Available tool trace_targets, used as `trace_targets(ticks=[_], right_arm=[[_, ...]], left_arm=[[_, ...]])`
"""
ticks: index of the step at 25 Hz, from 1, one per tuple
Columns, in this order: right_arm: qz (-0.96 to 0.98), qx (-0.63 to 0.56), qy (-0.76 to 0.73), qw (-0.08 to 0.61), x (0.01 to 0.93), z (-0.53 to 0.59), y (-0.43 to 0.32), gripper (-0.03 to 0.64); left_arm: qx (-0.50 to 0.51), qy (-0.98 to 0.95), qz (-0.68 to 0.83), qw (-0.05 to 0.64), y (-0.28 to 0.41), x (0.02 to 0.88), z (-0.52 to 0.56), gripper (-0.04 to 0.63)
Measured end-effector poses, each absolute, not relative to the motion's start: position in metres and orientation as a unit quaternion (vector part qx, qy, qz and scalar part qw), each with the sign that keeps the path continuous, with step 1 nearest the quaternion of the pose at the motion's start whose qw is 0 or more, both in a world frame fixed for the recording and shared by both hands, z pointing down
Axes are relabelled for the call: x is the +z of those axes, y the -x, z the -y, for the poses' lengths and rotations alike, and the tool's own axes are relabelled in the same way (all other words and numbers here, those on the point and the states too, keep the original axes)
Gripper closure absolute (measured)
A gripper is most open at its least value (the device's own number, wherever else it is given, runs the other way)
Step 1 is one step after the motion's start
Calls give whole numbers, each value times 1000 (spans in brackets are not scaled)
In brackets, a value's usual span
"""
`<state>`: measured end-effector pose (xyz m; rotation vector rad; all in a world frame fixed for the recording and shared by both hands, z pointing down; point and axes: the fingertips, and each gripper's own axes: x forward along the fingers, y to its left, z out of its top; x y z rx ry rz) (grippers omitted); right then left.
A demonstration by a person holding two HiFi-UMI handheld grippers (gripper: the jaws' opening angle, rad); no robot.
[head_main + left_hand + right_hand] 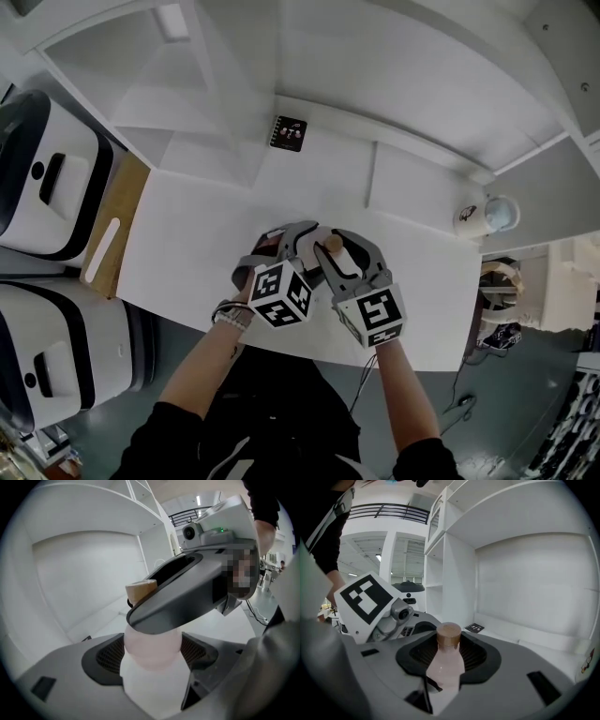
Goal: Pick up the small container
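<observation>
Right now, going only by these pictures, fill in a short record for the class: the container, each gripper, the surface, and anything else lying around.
small container: pinkish bottle with a brown cap, held by both grippers
left gripper: closed on the bottle's body
right gripper: closed on the bottle, nearer the cap
table: white, under both grippers
black card: at the back of the table
mug: at the far right
</observation>
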<state>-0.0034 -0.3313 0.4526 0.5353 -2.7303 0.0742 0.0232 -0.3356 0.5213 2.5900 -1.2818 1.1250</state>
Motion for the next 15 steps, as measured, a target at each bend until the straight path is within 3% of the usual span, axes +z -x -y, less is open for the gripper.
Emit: trace_targets(ticks=[15], right_arm=[[970,-40,-198,135,353,287,5,471]], left_arm=[[344,-830,438,0,-24,427,297,219]])
